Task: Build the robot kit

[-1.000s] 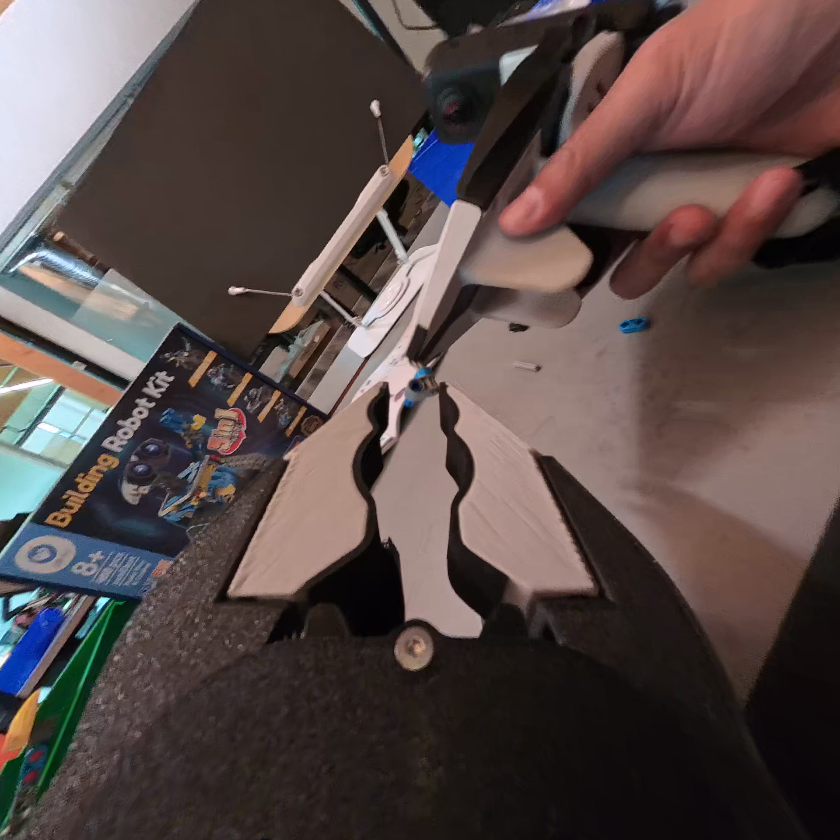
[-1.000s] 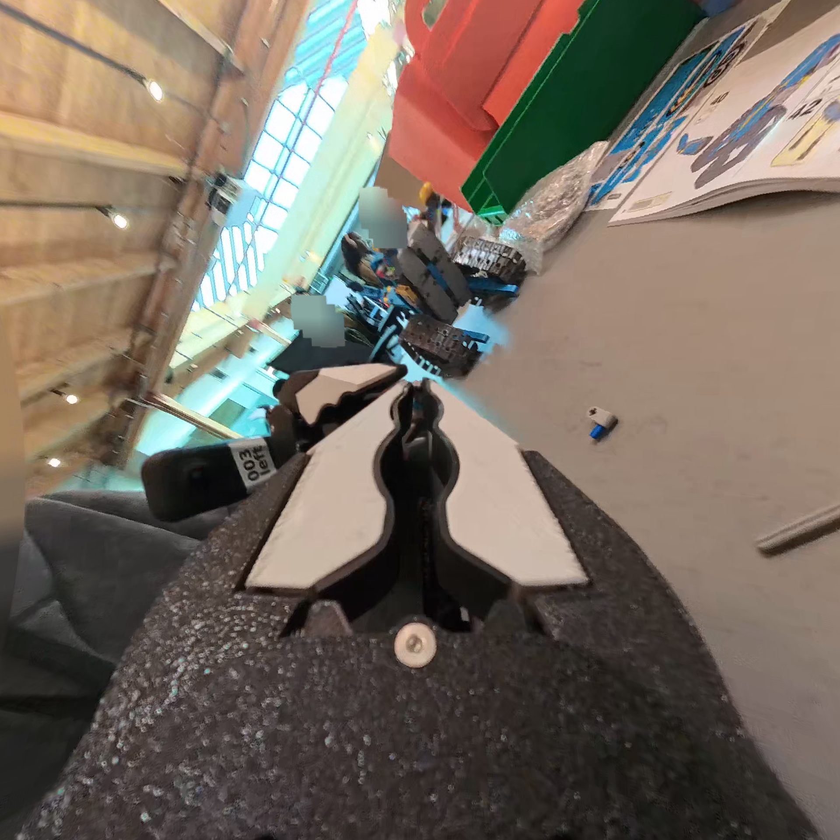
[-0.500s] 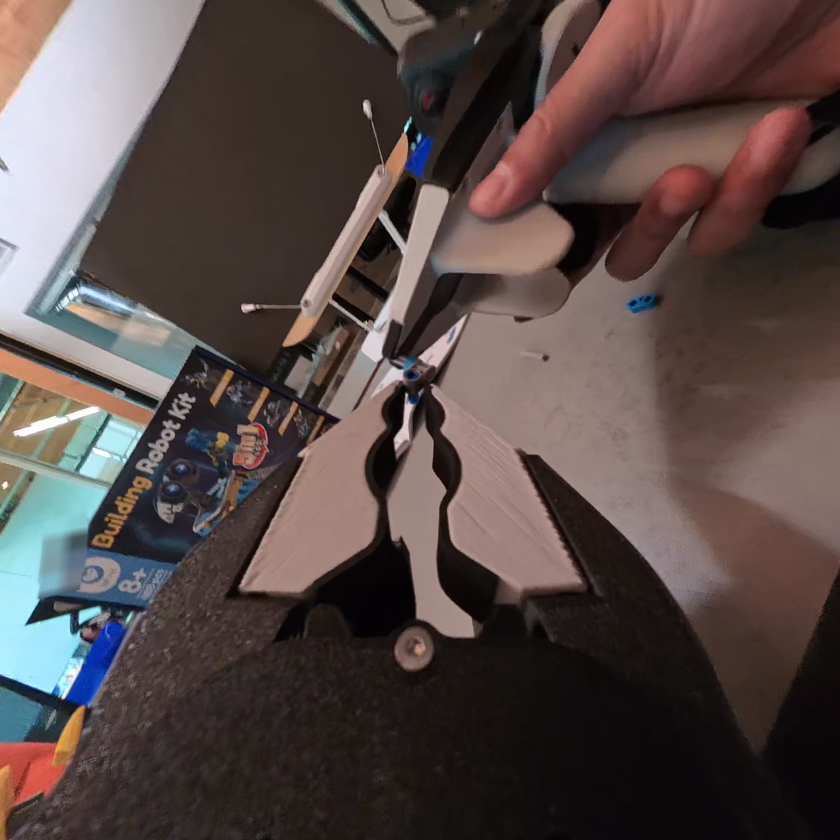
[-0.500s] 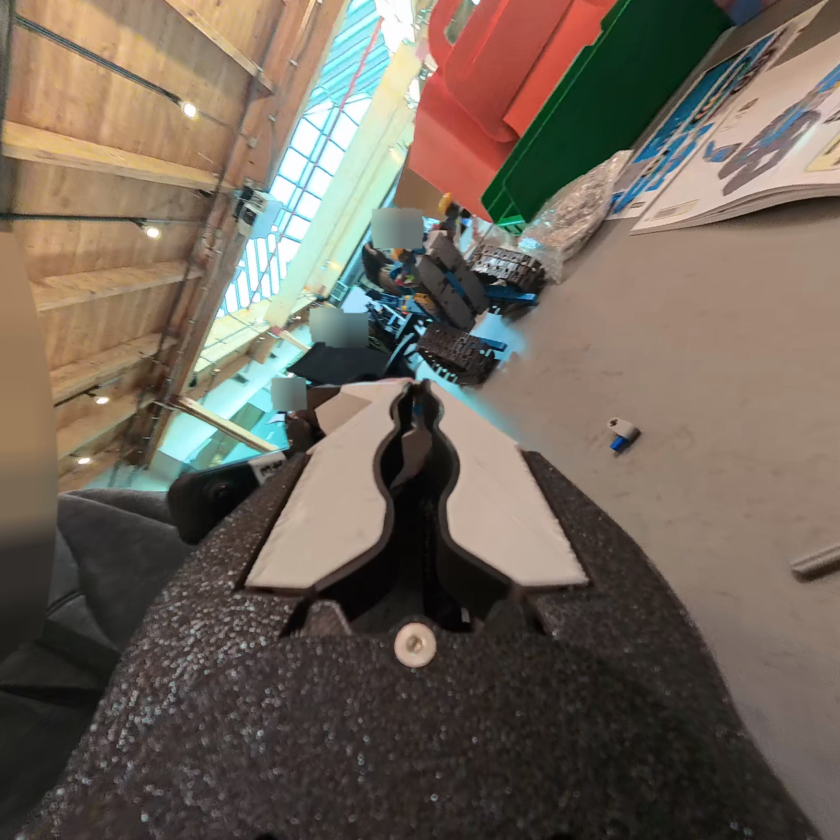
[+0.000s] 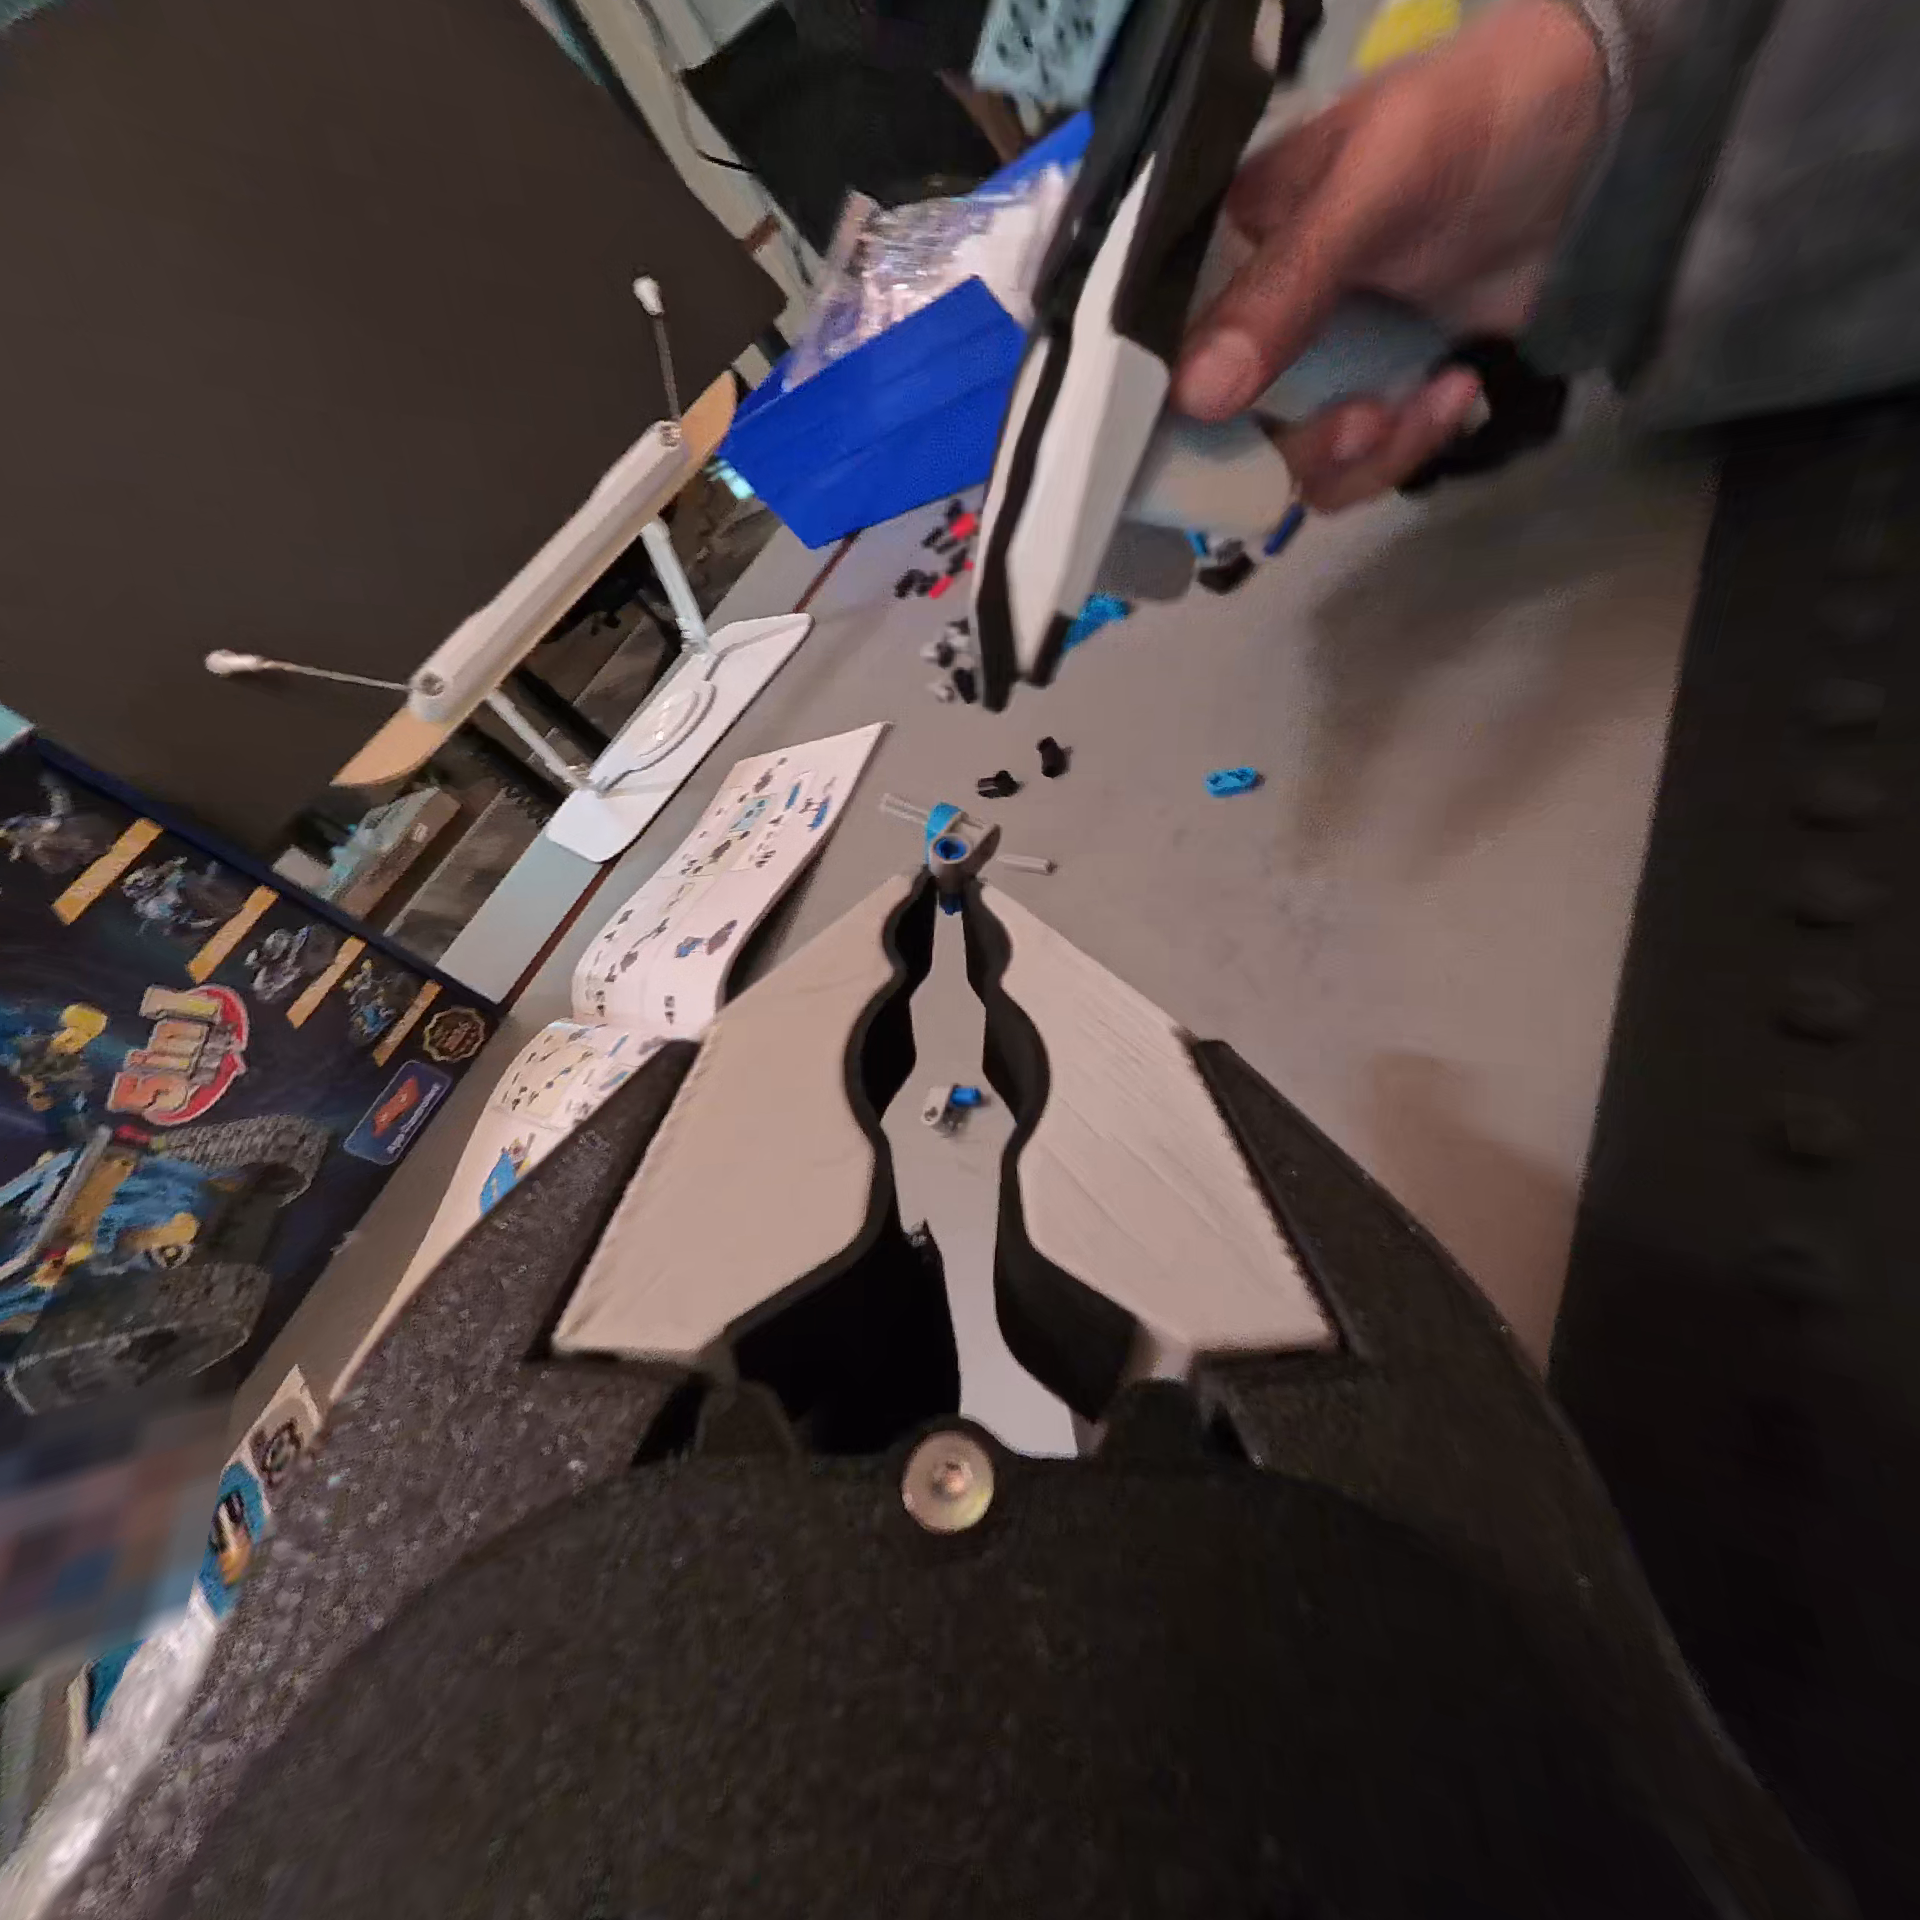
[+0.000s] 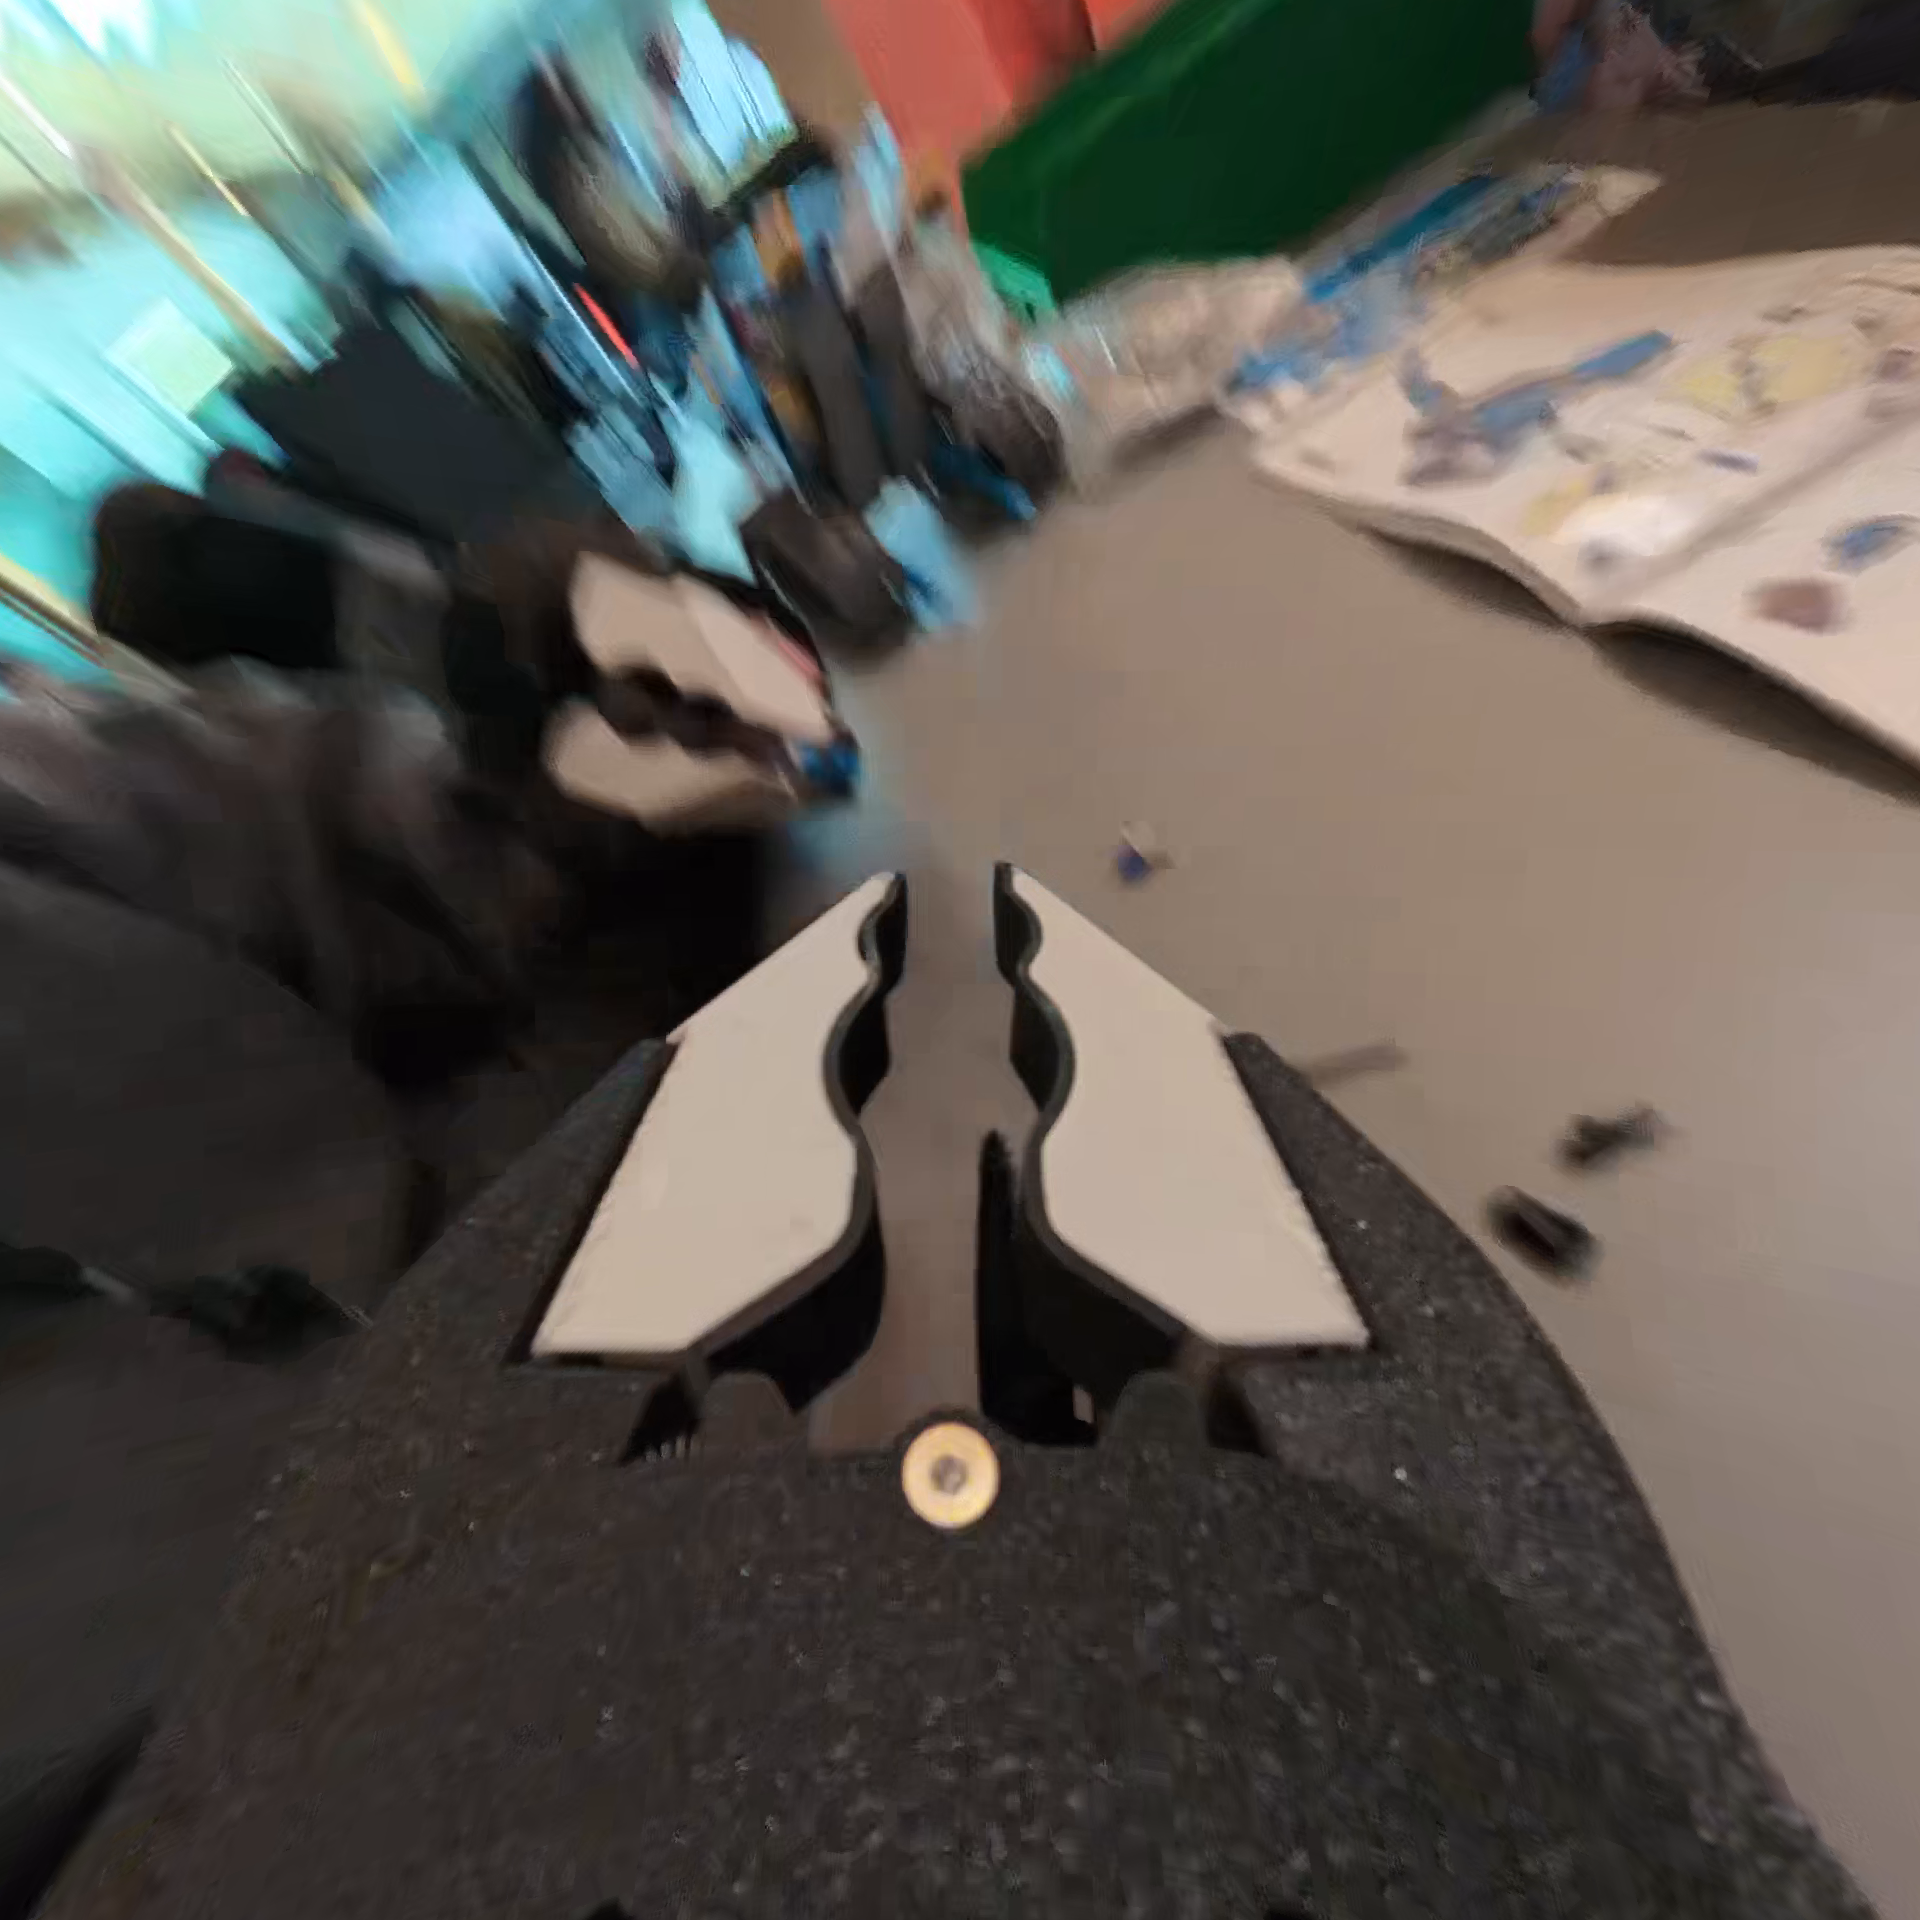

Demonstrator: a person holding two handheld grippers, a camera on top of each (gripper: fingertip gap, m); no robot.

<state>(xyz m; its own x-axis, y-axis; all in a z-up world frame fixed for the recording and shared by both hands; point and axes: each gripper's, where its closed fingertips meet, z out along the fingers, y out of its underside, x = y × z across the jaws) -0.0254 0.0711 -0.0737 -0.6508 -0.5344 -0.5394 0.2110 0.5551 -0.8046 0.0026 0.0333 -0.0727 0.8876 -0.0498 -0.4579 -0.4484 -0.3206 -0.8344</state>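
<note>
The left gripper (image 5: 948,883), with pale ridged fingers in grainy black foam, pinches a small blue-and-grey plastic connector (image 5: 951,844) at its tips above the smooth grey table (image 5: 1403,935). Beside the connector lie an open instruction booklet (image 5: 727,873) and scattered black pegs (image 5: 1023,767). The right gripper (image 6: 948,883) stands slightly parted and empty; its view is badly blurred, though another small grey-and-blue piece (image 6: 1138,850) shows near its tips.

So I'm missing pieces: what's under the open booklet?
The booklet lies open on the grey table; its pages cover whatever lies beneath. Loose pieces show only beside it.
</note>
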